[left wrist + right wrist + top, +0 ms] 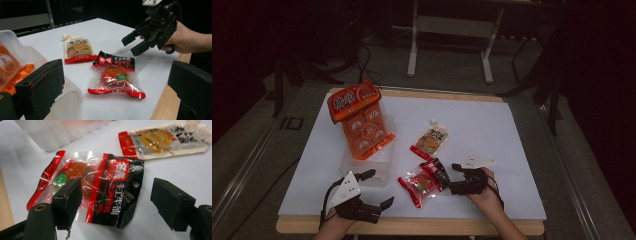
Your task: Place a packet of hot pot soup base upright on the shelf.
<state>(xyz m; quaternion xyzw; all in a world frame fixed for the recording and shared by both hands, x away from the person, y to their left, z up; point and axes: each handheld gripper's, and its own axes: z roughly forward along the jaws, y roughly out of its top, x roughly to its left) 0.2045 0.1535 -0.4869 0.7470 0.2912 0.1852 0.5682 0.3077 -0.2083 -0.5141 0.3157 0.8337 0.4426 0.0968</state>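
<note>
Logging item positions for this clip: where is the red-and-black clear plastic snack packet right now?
In the high view the red-and-black clear plastic snack packet lies flat on the white table, near its front edge, just left of the right gripper, whose open jaws face it.

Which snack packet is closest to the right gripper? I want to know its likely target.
The red-and-black packet, right before the right gripper and between its open jaws in its own view. The spouted pouch lies farther back; the orange pack leans far left.

Snack packets: three — red-black packet (424,182), spouted pouch (430,140), orange pack (360,120). One clear tub (382,170).
</note>
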